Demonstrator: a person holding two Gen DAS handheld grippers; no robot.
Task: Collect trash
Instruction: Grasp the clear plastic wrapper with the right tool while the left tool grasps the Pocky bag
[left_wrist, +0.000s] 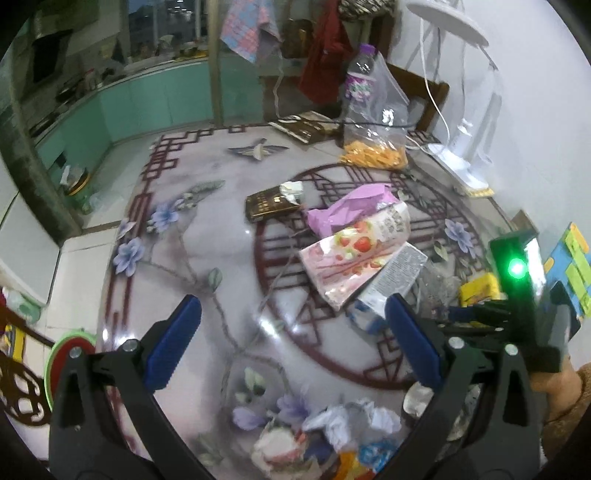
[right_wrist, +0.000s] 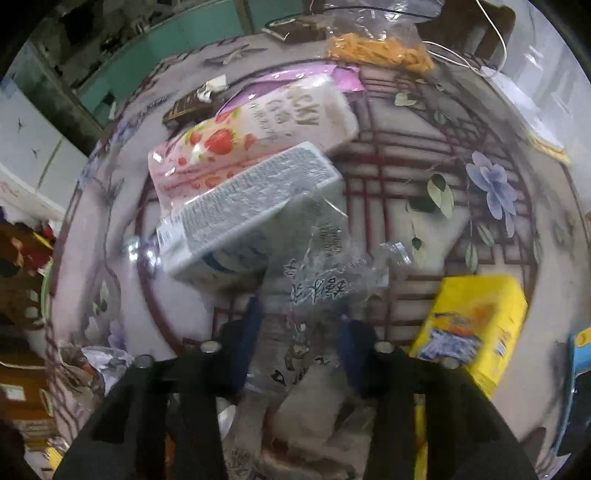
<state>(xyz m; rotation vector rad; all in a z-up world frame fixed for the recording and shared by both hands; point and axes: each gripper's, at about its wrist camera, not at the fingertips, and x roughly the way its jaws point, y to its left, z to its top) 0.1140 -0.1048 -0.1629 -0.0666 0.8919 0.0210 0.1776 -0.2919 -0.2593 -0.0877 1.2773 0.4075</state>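
Lying near the bench (left_wrist: 177, 258) middle, one strawberry snack box (left_wrist: 351, 254) is seen overlapping one white carton (left_wrist: 391, 284). One yellow pack (right_wrist: 476, 325) is shown clearly only by the right view. The left claw (left_wrist: 295, 332) is spread wide, holding nothing. The right claw (right_wrist: 299, 332) is partly closed around a clear crumpled wrapper (right_wrist: 332, 273); a firm clamp cannot be told.

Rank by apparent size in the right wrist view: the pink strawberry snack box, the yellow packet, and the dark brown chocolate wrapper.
1. Pink strawberry snack box, largest.
2. Yellow packet, though it lies nearer the camera, so its true size is unsure.
3. Dark brown chocolate wrapper, smallest, partly hidden and farthest.
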